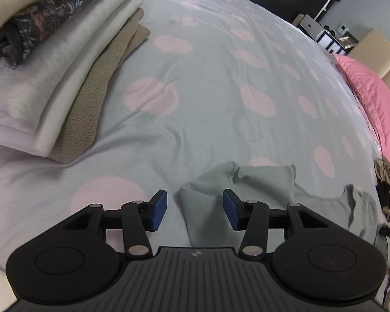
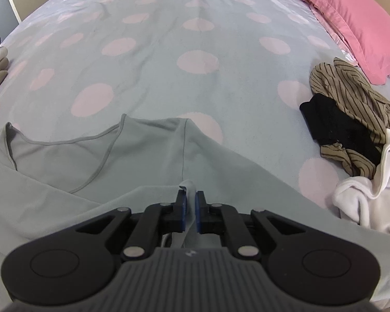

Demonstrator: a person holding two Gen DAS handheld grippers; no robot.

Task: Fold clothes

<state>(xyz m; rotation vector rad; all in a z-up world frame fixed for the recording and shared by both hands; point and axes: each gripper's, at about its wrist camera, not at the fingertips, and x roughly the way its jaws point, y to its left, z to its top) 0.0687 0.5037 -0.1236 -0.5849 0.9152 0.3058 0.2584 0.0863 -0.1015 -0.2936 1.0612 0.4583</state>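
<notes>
A pale grey-green top lies spread on the dotted bedcover, its neckline toward the left of the right wrist view. My right gripper is shut on a small raised fold of this top near its lower middle. In the left wrist view a sleeve or corner of the same top lies on the bed, running under and between the blue pads of my left gripper. That gripper stands open, and its pads do not touch the cloth.
A stack of folded clothes sits at the upper left of the bed. A pink pillow lies at the right edge. Beside it is a loose heap: a brown striped garment, a black one and a white one.
</notes>
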